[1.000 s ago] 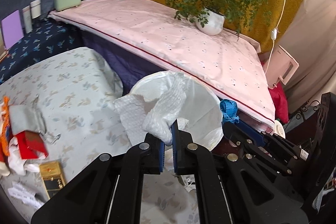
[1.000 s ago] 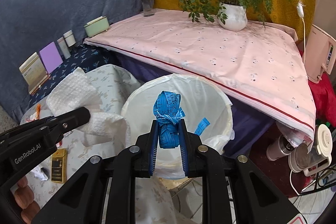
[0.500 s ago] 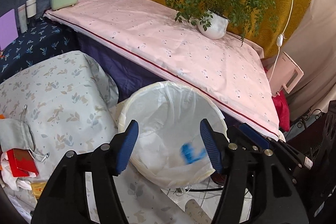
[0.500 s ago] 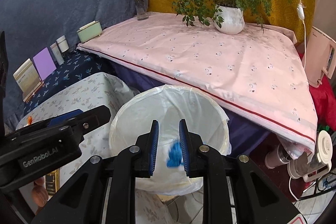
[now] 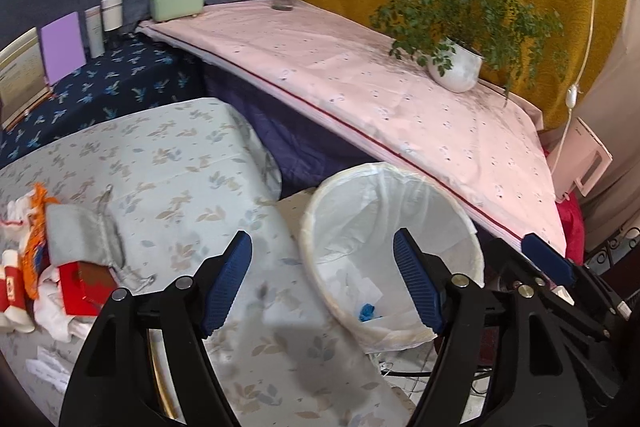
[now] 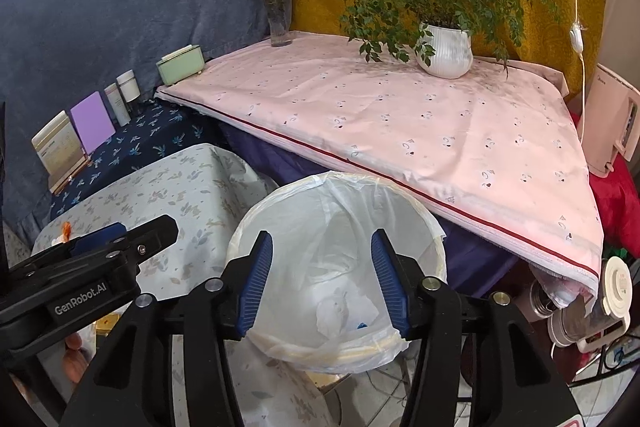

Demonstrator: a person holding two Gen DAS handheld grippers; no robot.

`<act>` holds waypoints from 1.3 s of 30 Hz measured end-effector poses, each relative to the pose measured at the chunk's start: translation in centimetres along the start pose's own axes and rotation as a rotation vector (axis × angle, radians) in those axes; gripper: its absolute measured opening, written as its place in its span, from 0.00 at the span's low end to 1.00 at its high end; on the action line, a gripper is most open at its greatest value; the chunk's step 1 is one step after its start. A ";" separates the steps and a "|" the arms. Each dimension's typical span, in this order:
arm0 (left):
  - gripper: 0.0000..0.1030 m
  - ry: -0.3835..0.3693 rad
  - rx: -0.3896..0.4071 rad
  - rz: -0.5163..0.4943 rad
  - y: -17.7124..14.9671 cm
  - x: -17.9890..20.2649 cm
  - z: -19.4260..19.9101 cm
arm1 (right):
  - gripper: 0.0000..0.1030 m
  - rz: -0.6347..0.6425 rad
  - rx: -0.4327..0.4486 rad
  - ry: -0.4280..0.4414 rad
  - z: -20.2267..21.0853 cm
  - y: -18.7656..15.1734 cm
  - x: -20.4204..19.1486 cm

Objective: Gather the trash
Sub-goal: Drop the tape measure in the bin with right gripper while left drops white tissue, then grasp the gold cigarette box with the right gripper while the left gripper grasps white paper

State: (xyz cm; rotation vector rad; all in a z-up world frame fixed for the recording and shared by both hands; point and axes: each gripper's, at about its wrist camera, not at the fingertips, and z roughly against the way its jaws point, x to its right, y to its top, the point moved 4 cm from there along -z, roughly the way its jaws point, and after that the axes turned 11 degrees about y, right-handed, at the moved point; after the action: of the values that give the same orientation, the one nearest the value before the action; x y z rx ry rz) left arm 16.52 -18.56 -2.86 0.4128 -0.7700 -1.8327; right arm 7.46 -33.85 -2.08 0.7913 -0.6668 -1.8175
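Left gripper (image 5: 322,279) and right gripper (image 6: 322,279), jaws spread wide and empty, above the bin (image 6: 400,205); blue tape (image 5: 366,311) and tissue (image 6: 340,309) inside.

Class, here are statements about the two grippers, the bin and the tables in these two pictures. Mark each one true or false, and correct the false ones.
1. The left gripper grips a paper towel. False: its jaws are open with nothing between them.
2. A blue scrap lies at the bottom of the trash bin. True.
3. The bin has no liner. False: a white plastic bag lines it and folds over the rim.
4. The right gripper is open over the bin. True.
5. A red box and a grey pouch sit on the floral tablecloth. True.
6. The potted plant stands on the floor. False: it stands on the pink cloth.
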 end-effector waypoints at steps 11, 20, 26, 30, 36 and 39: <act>0.71 0.097 0.002 0.151 -1.6 -6.9 2.7 | 0.63 0.054 0.008 0.051 1.9 -1.3 -4.8; 0.89 0.255 -0.004 0.255 -4.6 -14.4 4.8 | 0.76 0.106 -0.017 0.106 2.1 -3.6 -10.0; 0.89 0.342 -0.068 0.328 -7.8 -19.5 4.9 | 0.78 0.145 -0.066 0.149 1.0 -5.8 -13.6; 0.89 0.410 -0.095 0.343 -9.8 -22.1 5.2 | 0.78 0.163 -0.105 0.177 0.1 -7.6 -15.9; 0.89 0.456 -0.149 0.376 -12.2 -24.8 4.9 | 0.78 0.182 -0.162 0.207 -1.5 -10.3 -18.4; 0.89 0.464 -0.176 0.400 -13.3 -25.8 4.6 | 0.78 0.199 -0.189 0.219 -2.4 -11.5 -19.6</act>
State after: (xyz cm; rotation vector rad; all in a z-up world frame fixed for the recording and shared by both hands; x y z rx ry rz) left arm 14.38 9.75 -10.42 0.5047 -0.3360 -1.3441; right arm 8.26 -11.74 -7.93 0.7559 -0.4093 -1.5606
